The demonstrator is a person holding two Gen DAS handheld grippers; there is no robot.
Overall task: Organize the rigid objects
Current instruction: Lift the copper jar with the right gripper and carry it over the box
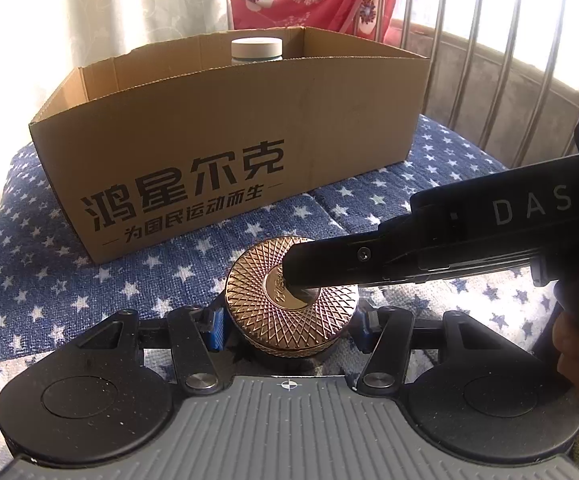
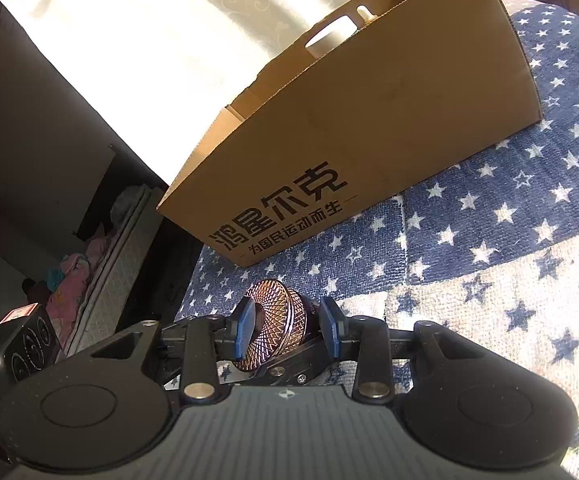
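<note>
Black tongs, blue pads, white "DAS" lettering.

Left gripper: I hold it low, jaws closed onto something at 12 o'clock.
Right gripper: reaches in from 3 o'clock of my left view, jaws clamped, rolled sideways.

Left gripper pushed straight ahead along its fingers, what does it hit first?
The gold-lidded jar already sits between the left gripper fingers, so it meets that first. Beyond it, likely the cardboard box front wall.

Harsh backlight blows out the curtain; fisheye edges bend, corners dark.
</note>
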